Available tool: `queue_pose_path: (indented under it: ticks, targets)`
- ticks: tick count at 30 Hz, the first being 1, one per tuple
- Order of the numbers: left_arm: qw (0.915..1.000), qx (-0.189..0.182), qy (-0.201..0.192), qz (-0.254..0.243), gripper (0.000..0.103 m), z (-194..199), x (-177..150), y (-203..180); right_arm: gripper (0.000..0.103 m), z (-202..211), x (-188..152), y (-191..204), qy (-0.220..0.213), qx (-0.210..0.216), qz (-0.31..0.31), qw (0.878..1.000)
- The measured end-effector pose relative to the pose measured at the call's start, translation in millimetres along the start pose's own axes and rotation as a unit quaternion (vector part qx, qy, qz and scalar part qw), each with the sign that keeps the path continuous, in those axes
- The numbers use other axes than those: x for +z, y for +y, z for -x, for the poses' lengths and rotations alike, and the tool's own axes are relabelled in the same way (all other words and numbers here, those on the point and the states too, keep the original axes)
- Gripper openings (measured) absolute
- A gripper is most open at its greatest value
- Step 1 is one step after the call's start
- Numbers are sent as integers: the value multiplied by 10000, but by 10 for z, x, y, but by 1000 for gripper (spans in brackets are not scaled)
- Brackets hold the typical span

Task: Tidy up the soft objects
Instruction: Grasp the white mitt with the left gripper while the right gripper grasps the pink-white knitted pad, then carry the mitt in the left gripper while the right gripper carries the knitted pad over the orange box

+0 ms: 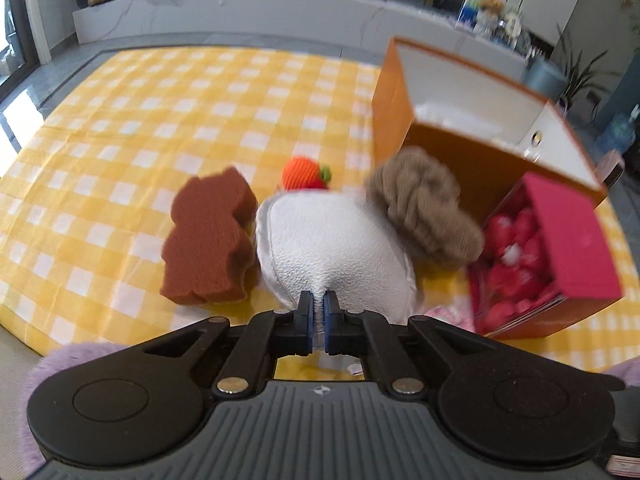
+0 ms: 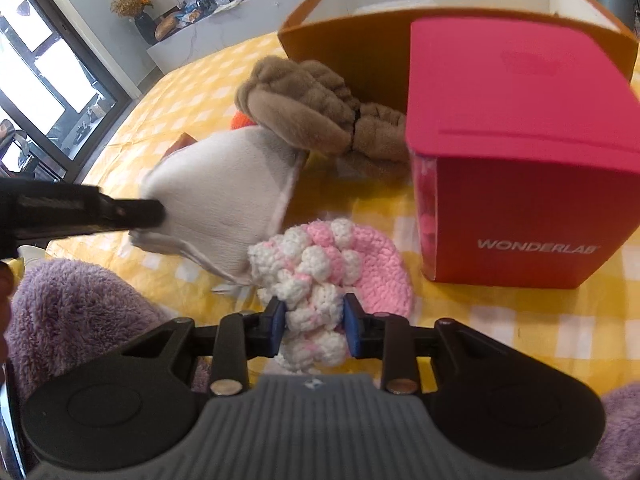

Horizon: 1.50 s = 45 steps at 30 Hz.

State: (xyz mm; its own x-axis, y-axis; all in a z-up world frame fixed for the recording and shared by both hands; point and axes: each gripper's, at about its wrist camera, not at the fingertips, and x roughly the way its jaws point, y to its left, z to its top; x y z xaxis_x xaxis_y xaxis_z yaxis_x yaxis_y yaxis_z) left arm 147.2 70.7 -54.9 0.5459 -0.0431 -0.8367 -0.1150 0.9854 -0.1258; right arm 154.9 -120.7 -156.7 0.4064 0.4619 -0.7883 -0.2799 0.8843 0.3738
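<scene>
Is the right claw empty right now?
No, the right claw is closed on the pink and white crochet piece, with its blue pads pressing the yarn bobbles from both sides.

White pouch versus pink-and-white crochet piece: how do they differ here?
The white pouch is plain, smooth fabric; the pink-and-white crochet piece is bobbly, two-coloured yarn. The left gripper pinches the pouch's edge nearly shut; the right gripper holds the crochet piece with fingers wider apart. Both are soft and gripped over the yellow checked cloth.

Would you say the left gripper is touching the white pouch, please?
Touching. In the left wrist view, the left gripper has its blue pads pinched shut on the near edge of the white pouch.
</scene>
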Motion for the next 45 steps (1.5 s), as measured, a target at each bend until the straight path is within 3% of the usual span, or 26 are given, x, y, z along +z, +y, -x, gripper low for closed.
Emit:
queue_pose_path:
  ticks: [7, 15, 27, 36, 45]
  targets:
    - [9990, -165, -412, -81, 5, 418, 56, -32, 29, 261, -25, -46, -156, 194, -152, 9996]
    - [9957, -389, -833, -59, 5, 868, -28, -41, 29, 737, -135, -25, -625, 176, -31, 9979]
    - [9859, -778, -1243, -810, 5, 1418, 150, -273, 29, 1505, -126, -50, -1437, 231, 173, 9892]
    - [9752, -806, -1437, -1476, 5, 1578, 516, -526, 29, 1921, 280, -137, -1814, -81, 652, 9812]
    - [9613, -912, -1352, -2218, 5, 1343, 845, -830, 29, 2035, 885, -298, -1990, -474, 863, 9750]
